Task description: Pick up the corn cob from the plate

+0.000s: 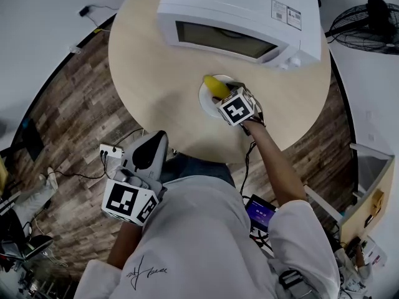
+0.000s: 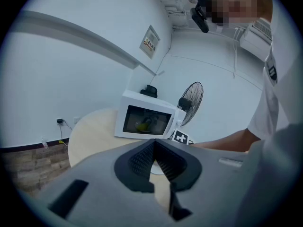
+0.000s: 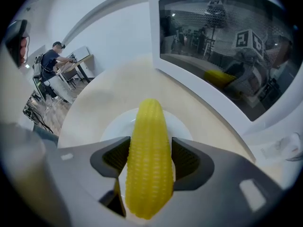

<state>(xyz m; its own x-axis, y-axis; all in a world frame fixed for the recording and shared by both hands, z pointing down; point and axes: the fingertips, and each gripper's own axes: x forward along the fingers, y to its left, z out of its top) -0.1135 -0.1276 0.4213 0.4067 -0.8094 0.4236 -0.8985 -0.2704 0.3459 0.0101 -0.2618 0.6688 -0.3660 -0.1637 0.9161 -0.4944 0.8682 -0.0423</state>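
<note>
Plate (image 3: 113, 126) partly behind corn cob (image 3: 149, 160)

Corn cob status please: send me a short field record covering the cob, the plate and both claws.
corn cob: yellow, lengthwise between the right claw's jaws, tip toward the microwave
right claw: shut on the corn cob, jaws pressing both sides
plate: white, on the round table, under the cob
lifted: cannot tell if the cob is clear of the plate
left claw: shut, empty, held off the table near the person's body
</note>
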